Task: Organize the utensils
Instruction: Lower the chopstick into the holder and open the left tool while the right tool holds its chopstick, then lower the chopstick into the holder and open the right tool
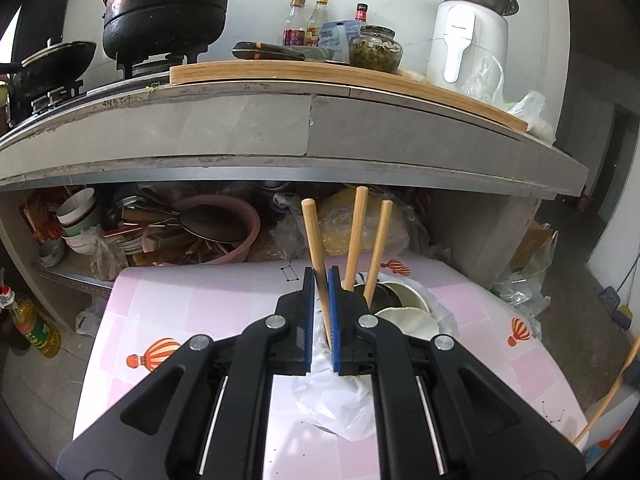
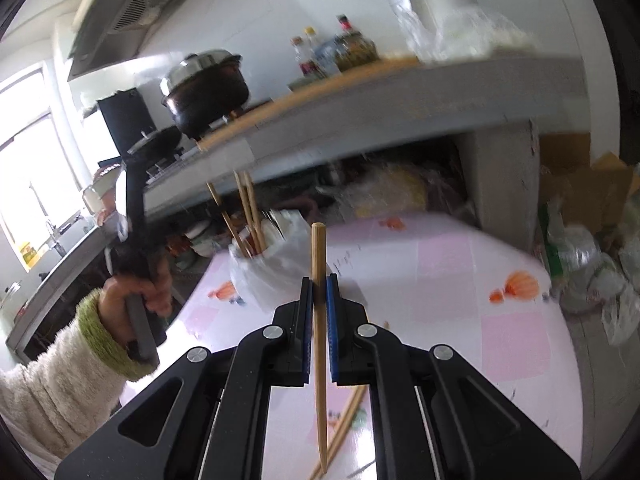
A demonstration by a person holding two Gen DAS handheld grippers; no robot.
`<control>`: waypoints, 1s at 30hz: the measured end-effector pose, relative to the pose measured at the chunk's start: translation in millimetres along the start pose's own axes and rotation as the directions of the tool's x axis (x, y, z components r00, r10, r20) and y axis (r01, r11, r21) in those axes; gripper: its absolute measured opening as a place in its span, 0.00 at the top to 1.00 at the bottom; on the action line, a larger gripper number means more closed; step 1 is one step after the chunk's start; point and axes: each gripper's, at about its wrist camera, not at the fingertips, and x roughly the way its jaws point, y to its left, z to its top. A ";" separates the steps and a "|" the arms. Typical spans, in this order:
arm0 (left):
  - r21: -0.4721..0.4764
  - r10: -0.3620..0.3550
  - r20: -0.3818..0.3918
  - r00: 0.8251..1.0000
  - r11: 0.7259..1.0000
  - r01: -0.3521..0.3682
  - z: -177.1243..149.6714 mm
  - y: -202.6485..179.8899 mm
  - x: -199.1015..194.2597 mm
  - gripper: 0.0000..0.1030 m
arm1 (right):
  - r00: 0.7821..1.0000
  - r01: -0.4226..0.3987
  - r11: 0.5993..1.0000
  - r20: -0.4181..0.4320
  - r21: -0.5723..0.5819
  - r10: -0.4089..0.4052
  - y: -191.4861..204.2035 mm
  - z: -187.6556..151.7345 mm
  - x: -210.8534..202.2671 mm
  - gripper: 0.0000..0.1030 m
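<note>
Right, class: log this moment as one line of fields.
left gripper: shut on chopstick | right gripper: shut on chopstick | cup: two chopsticks

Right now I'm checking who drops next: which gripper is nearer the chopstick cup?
Left. The left gripper is right at the cup, shut on a chopstick. The right gripper holds its chopstick apart from it.

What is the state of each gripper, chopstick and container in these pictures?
left gripper: shut on a chopstick, upright.
right gripper: shut on another chopstick, upright.
two chopsticks: standing in the holder.
pot: lid on.
jar: closed.
</note>
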 end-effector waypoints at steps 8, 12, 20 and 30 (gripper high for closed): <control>-0.005 0.005 -0.032 0.999 1.000 -0.006 4.7 4.1 1.6 0.94 | 0.982 -0.109 0.987 0.143 -0.115 0.125 37.4 85.5 1.3 0.93; -0.002 0.003 -0.042 0.999 1.000 -0.004 5.1 4.4 -0.1 0.93 | 0.960 -0.175 0.975 0.196 -0.135 0.200 51.1 126.3 16.2 0.93; -0.017 0.007 -0.048 0.999 1.000 -0.008 5.6 16.9 -3.6 0.75 | 0.949 -0.207 0.968 0.209 -0.143 0.234 69.2 161.0 73.1 0.93; -0.030 0.008 0.009 1.000 1.000 -0.008 -12.8 34.1 -41.7 0.50 | 0.960 -0.179 0.965 0.181 -0.190 0.214 87.2 152.1 126.9 0.93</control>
